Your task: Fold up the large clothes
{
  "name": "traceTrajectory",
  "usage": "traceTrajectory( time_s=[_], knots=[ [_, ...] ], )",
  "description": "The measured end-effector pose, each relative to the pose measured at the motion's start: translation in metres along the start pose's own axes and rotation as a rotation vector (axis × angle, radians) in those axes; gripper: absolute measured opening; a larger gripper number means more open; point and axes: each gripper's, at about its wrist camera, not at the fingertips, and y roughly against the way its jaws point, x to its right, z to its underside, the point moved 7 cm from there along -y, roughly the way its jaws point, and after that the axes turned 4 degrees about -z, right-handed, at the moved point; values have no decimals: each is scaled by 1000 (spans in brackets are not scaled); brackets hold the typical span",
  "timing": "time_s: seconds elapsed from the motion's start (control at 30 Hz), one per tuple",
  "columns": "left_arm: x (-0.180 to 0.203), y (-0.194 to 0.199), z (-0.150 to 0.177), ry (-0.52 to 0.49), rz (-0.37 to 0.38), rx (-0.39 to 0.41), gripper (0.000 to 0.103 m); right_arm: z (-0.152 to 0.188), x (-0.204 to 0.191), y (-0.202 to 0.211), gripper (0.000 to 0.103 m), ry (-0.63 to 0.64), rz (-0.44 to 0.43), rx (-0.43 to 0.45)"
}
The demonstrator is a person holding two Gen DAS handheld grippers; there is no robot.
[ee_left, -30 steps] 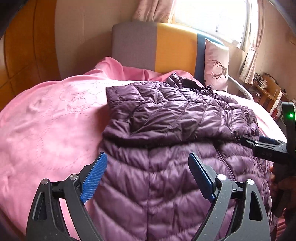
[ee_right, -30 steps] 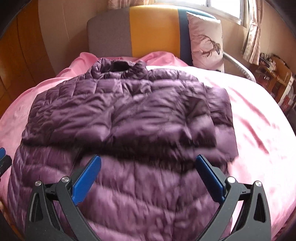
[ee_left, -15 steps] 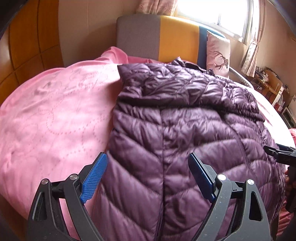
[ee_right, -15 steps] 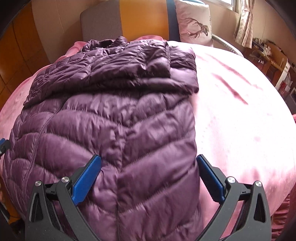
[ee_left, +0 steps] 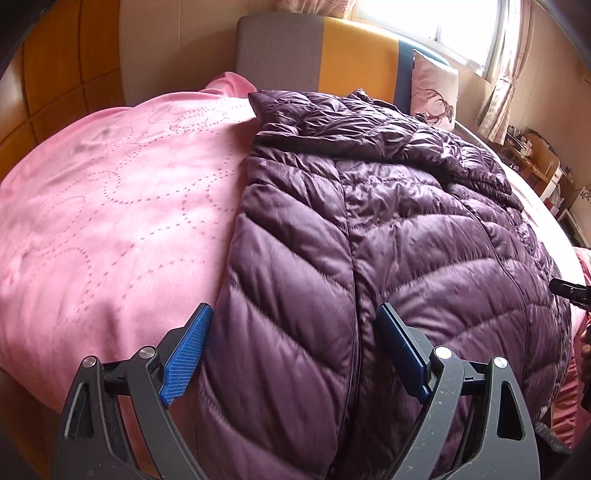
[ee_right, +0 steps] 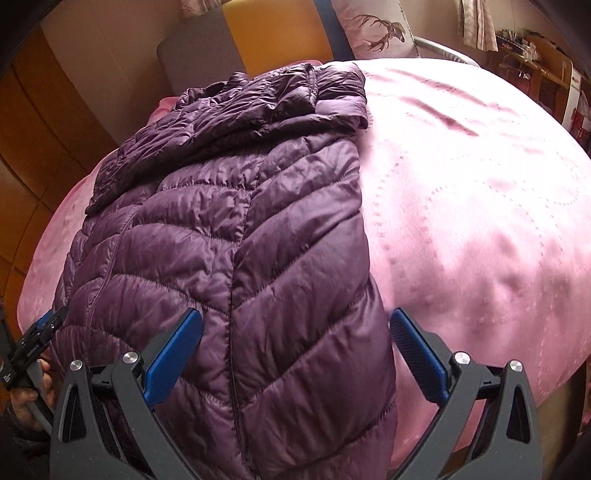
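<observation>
Both grippers, left gripper (ee_left: pixel 293 349) and right gripper (ee_right: pixel 295 354), gape above the purple jacket (ee_left: pixel 388 229).

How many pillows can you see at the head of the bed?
1: a deer-print pillow leaning against the headboard, beyond the purple jacket. Others could be hidden behind the jacket.

Obstacle: puffy purple quilted down jacket (ee_left: pixel 388 229) filled the bed's middle under my wide-spread jaws. Free room: bare pink stitched quilt (ee_left: pixel 110 221) on both sides. Far end: grey-and-yellow padded headboard (ee_left: pixel 317 48), deer-print pillow (ee_right: pixel 373 29).
</observation>
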Motion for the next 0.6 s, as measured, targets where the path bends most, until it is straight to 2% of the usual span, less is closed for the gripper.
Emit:
traceTrajectory(
  time_s=[0.13, 0.37, 0.43, 0.6],
  knots=[
    [0, 7, 8, -5, 19, -6, 88, 19, 5, 5, 101, -45, -56, -31],
    [-1, 16, 22, -15, 48, -24, 88, 42, 1, 11, 101, -42, -90, -46],
    [-1, 18, 26, -22, 57, -31, 88, 47, 1, 12, 101, -42, -109, -83],
    [-2, 24, 47, -45, 121, -85, 88, 61, -3, 16, 98, -18, -144, -115]
  ],
)
